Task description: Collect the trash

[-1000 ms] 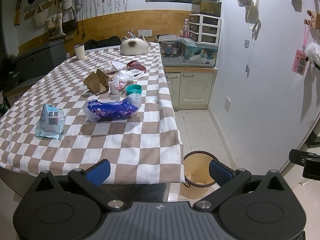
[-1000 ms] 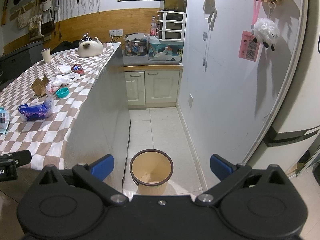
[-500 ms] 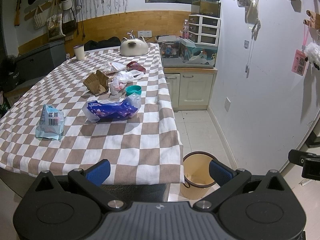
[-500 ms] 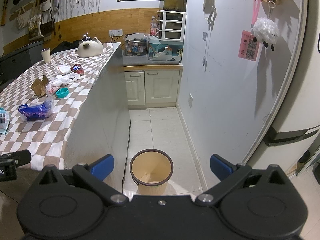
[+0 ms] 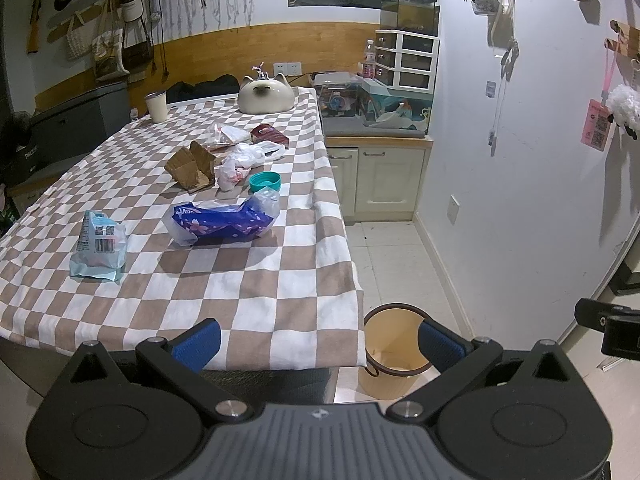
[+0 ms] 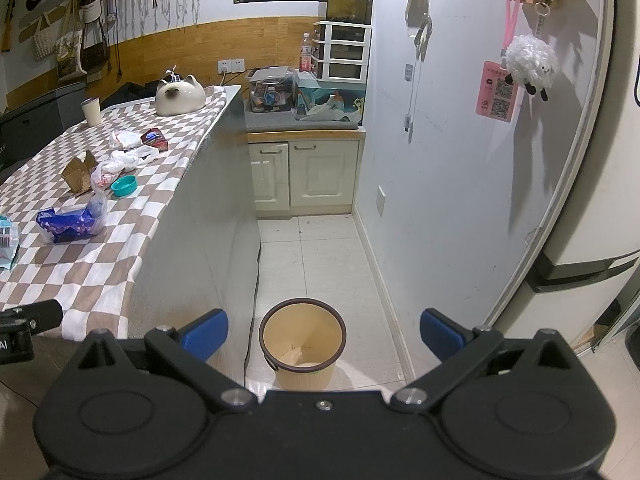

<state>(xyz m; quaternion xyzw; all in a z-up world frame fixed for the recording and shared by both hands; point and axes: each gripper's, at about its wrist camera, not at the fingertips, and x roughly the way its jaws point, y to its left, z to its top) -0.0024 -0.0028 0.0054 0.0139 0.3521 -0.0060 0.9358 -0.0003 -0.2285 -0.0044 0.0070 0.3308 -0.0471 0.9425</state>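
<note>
Trash lies on the checkered table (image 5: 248, 292): a light blue packet (image 5: 98, 246), a purple-blue plastic wrapper (image 5: 224, 222), torn brown cardboard (image 5: 190, 168), a crumpled white bag (image 5: 240, 162), a teal lid (image 5: 264, 181) and a dark red packet (image 5: 269, 134). A tan waste bin (image 6: 303, 344) stands on the floor by the table's corner; it also shows in the left wrist view (image 5: 394, 350). My left gripper (image 5: 318, 344) is open and empty before the table's near edge. My right gripper (image 6: 323, 330) is open and empty above the bin.
A cat-shaped ceramic pot (image 5: 264, 94) and a cup (image 5: 157, 107) stand at the table's far end. Cream cabinets (image 6: 306, 174) with a cluttered counter close the aisle's far end. A fridge (image 6: 592, 216) stands at right. White floor tiles (image 6: 320, 256) run between.
</note>
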